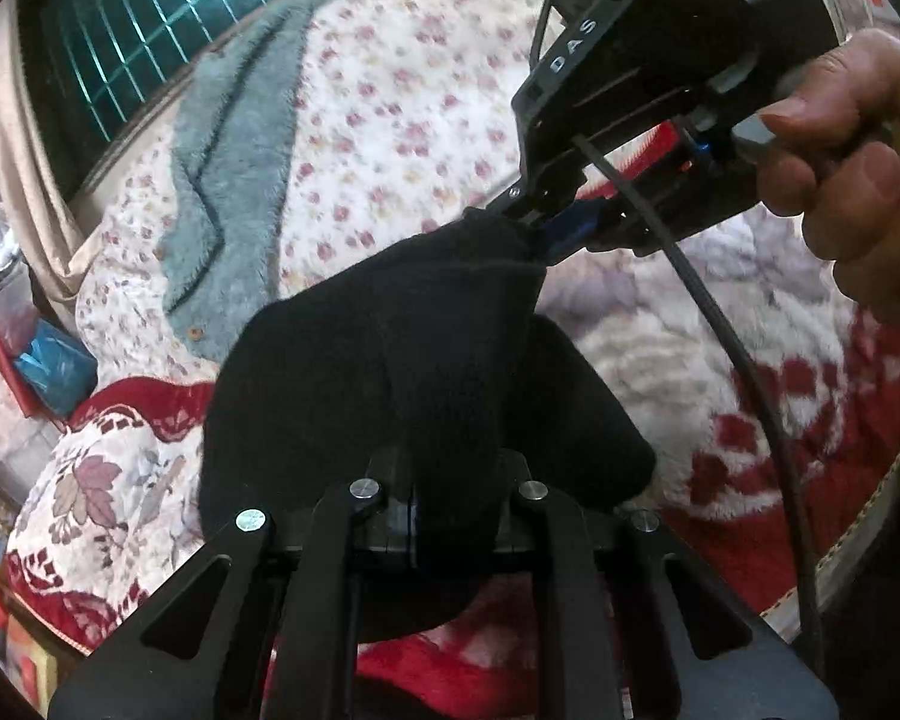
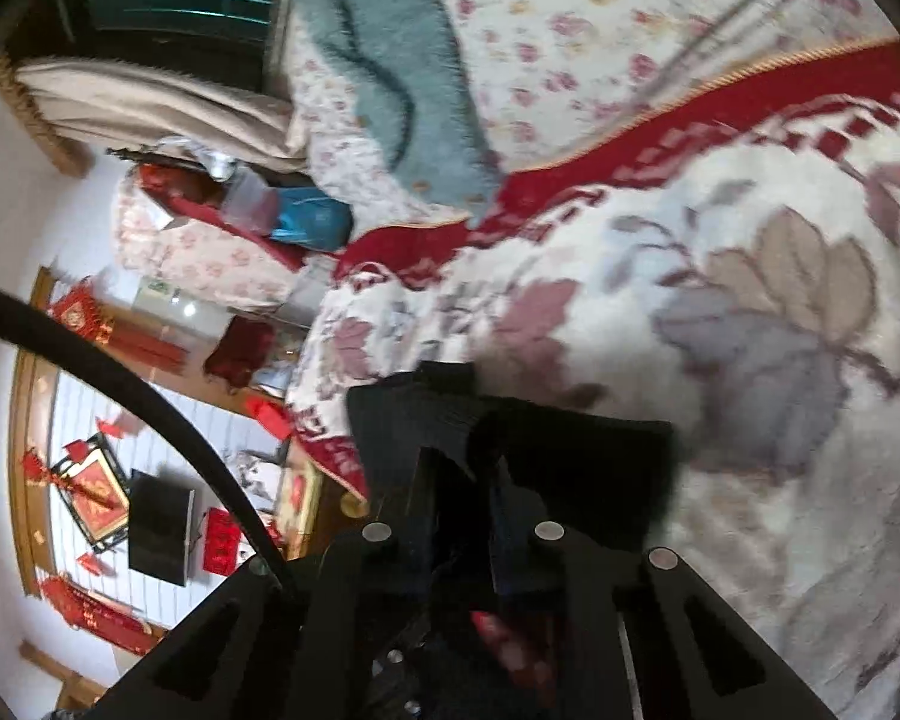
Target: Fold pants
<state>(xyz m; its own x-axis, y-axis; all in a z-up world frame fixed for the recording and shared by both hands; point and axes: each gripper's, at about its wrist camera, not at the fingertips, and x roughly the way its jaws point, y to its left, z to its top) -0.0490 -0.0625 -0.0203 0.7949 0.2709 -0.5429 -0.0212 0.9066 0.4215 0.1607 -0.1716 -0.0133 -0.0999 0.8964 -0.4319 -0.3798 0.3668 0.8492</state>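
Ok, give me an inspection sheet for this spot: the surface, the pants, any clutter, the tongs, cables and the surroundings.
Surface: bed with red floral blanket and pink flowered quilt.
Job's things: black pants, bunched and lifted between both tongs.
Clutter: grey fuzzy garment lying on the quilt.
Grippers: left tongs shut on pants; right tongs shut on pants, held by a hand.
Cables: black cable hanging from the right tongs.
Surroundings: window grille, red wall decorations.

Both grippers, left gripper (image 1: 444, 516) and right gripper (image 1: 534, 225), pinch black pants (image 1: 390, 372).
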